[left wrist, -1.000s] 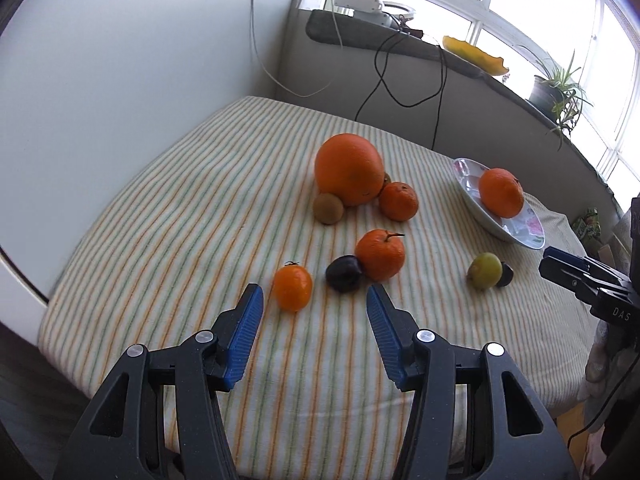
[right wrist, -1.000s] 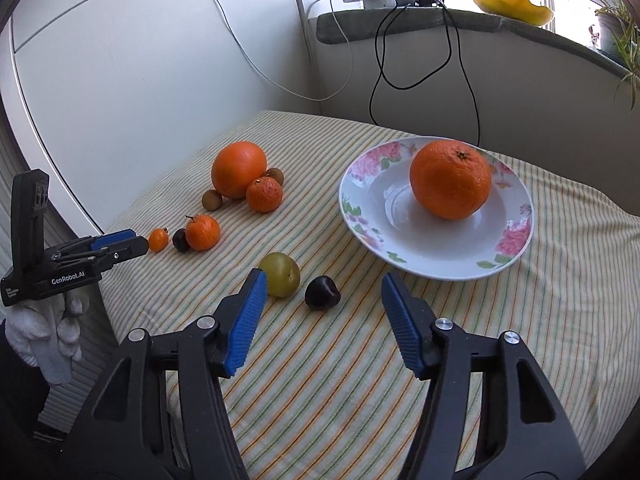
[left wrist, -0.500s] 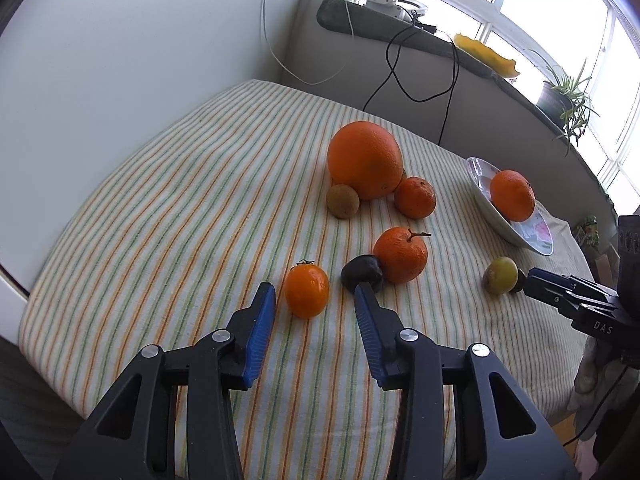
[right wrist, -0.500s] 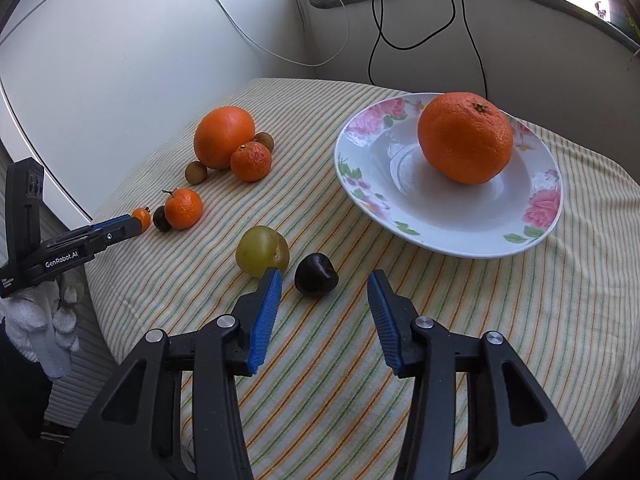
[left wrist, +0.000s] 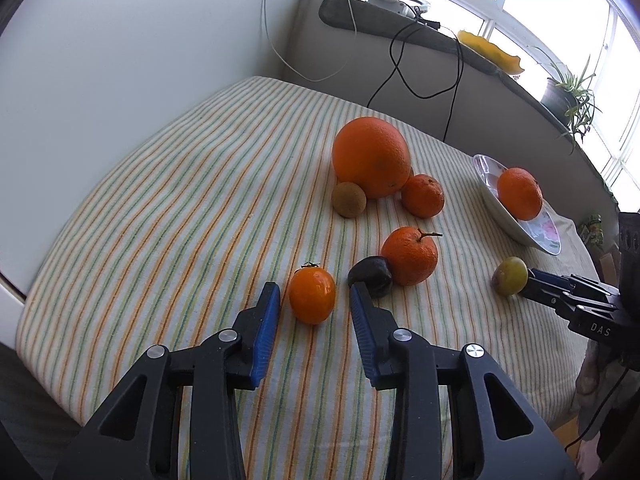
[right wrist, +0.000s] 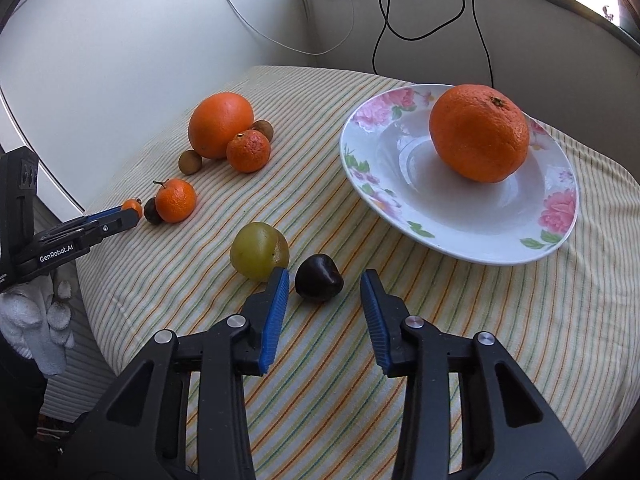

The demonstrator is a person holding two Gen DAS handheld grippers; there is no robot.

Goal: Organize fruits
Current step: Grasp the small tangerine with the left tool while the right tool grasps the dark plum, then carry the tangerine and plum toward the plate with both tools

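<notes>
Fruits lie on the striped cloth [left wrist: 168, 184]. The left gripper [left wrist: 315, 300] is spread wide, a small tomato [left wrist: 312, 295] between its tips, untouched; a dark plum [left wrist: 370, 277] sits at its right tip, against a stemmed mandarin [left wrist: 409, 255]. The right gripper [right wrist: 323, 285] is also wide, a dark cherry [right wrist: 319, 277] between its tips, a green plum [right wrist: 259, 251] at its left tip. Ahead and right, a big mandarin [right wrist: 479, 132] rests in the floral plate [right wrist: 472, 236].

- Plate [right wrist: 472, 236]: on the tablecloth [right wrist: 520, 340], holding one orange [right wrist: 479, 132].
- Plum [right wrist: 260, 251] and cherry [right wrist: 319, 277]: side by side, before the plate.
- Grapefruit [right wrist: 221, 124]: well left of the plate, tangerine [right wrist: 248, 150] touching it.
</notes>
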